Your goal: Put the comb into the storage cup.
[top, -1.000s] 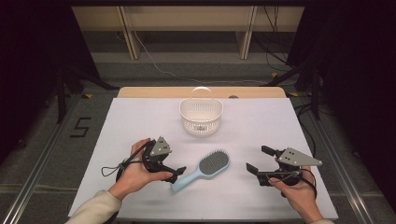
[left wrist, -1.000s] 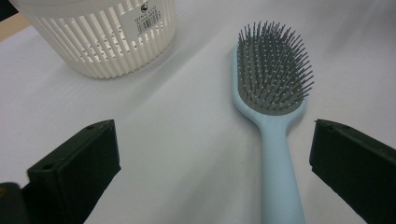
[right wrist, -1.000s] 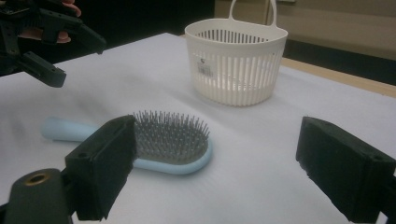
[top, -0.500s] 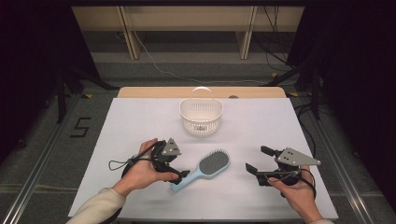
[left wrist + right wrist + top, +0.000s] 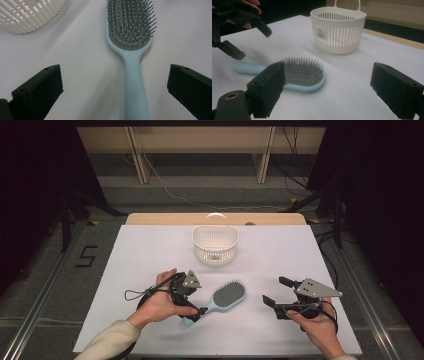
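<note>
From my seat at the controls, the left gripper (image 5: 192, 306) sits at the lower left of centre in the high view, and its jaws have just been opening: in the left gripper view they stand wide apart with the hairbrush (image 5: 132, 47) handle running up between them, untouched by either pad. I judge the step in hand to be taking the brush by its handle, so I would ease the jaws down until they straddle the narrow neck just below the head, keep them square to the handle so it cannot roll, and close slowly; the plastic looks smooth and slightly glossy, likely slippery. The brush lies flat on the white table (image 5: 150, 255), a little below the middle of the high view, bristles up, its pale blue oval head pointing to the upper right. The bristles are thin dark pins with tiny light tips on a grey cushion. Farther up the middle stands the basket (image 5: 215, 243), a cream plastic tub with slatted walls, a looped handle and a small label. At the lower right my right gripper (image 5: 276, 291) hovers with its blocky black jaws spread, holding nothing.
</note>
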